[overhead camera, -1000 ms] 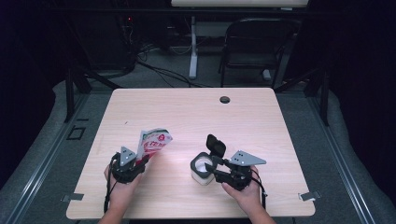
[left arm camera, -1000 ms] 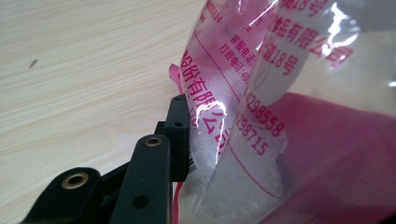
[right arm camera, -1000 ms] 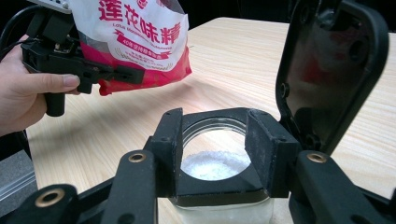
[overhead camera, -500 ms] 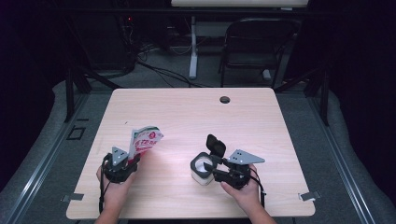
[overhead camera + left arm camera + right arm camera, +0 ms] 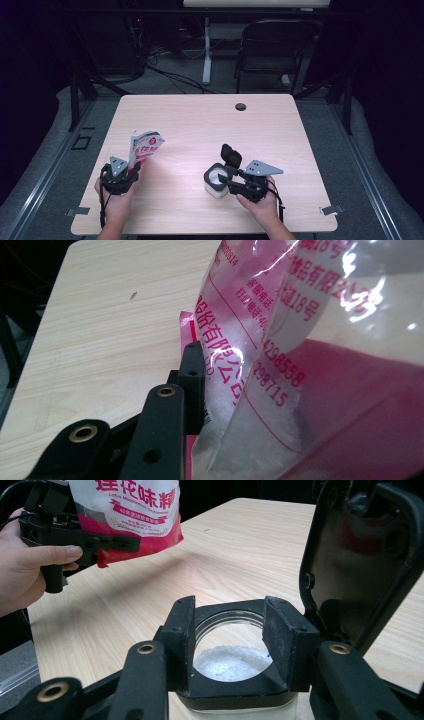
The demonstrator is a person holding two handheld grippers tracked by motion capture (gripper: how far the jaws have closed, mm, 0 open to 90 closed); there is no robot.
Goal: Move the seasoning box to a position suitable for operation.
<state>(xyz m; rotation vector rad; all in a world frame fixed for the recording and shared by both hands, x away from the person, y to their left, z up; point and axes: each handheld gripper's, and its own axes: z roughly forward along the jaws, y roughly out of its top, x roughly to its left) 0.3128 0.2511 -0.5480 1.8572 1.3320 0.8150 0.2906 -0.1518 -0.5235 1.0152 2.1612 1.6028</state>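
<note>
A red and clear plastic bag with white granules stands upright in my left gripper, which is shut on its lower edge near the table's front left. In the left gripper view the bag lies close against one black finger. My right gripper is shut on a small clear jar at front centre, its black flip lid raised. In the right gripper view the pads press on the jar's open neck, and white granules lie inside. The bag hangs off to the left.
The wooden table has a round black cable hole near its far edge. A dark chair and a desk leg stand beyond it. The jar's raised lid stands at the right in the right gripper view.
My left gripper has carried the bag to the left, away from the jar. The right gripper and the jar have kept still.
</note>
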